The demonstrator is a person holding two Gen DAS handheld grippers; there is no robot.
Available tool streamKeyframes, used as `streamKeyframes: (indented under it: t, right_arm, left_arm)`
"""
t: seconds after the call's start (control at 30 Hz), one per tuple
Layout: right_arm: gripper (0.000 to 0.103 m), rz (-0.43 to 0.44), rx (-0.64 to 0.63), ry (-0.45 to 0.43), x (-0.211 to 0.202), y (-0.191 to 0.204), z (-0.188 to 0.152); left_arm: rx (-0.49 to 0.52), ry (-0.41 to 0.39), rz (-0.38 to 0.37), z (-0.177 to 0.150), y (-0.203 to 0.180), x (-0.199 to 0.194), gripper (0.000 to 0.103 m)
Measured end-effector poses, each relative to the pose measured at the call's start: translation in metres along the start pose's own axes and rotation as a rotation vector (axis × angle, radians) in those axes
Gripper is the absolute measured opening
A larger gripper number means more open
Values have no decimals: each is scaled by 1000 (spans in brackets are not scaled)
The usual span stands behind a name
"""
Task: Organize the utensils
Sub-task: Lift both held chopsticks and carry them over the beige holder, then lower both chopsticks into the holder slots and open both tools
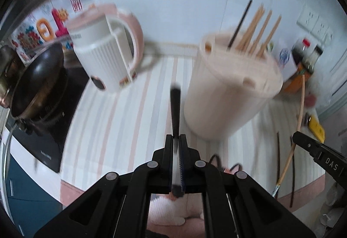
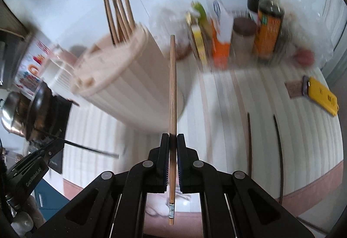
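Observation:
My left gripper (image 1: pixel 176 137) is shut on a black chopstick (image 1: pixel 175 107) that points up toward the beige utensil holder (image 1: pixel 229 94). The holder has several wooden chopsticks (image 1: pixel 258 29) and one black one standing in it. My right gripper (image 2: pixel 172 136) is shut on a wooden chopstick (image 2: pixel 172 90), held upright just right of the holder (image 2: pixel 134 86). The right gripper also shows at the left wrist view's right edge (image 1: pixel 296 137) with its wooden chopstick (image 1: pixel 300 112). The left gripper with its black chopstick (image 2: pixel 91 148) shows at lower left of the right wrist view. Two dark chopsticks (image 2: pixel 249 151) lie on the striped mat.
A white and pink kettle (image 1: pixel 108 51) and a black pan (image 1: pixel 36 81) on a cooktop stand left. Sauce bottles (image 2: pixel 269 27) and packets stand at the back right. A yellow box (image 2: pixel 323 97) lies on the striped mat (image 2: pixel 303 140) near the right edge.

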State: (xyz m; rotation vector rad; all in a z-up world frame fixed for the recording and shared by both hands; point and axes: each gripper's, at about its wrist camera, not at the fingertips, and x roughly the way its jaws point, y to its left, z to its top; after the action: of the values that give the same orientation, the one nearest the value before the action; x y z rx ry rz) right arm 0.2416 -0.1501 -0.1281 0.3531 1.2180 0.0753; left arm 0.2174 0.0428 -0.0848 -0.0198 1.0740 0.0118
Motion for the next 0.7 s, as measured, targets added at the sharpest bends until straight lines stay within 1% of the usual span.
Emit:
streamKeyframes:
  t: [0.17,0.43,0.63,0.7]
  right_arm:
    - [7,34,-14,-59,-16,13,24]
    - [7,93,-45,-137,-43,38,57]
    - [7,165,-33,-195,-66,51,89]
    - [7,181,-29,-239,-77,55,104]
  left_arm:
    - [-11,-84,3,25,6,-26,2]
    - [-38,-179,-10,54,22,-67,2]
    - [-55,-253,-86,79,24,-113,2]
    - [-53,-287,-110,91,21,-130,2]
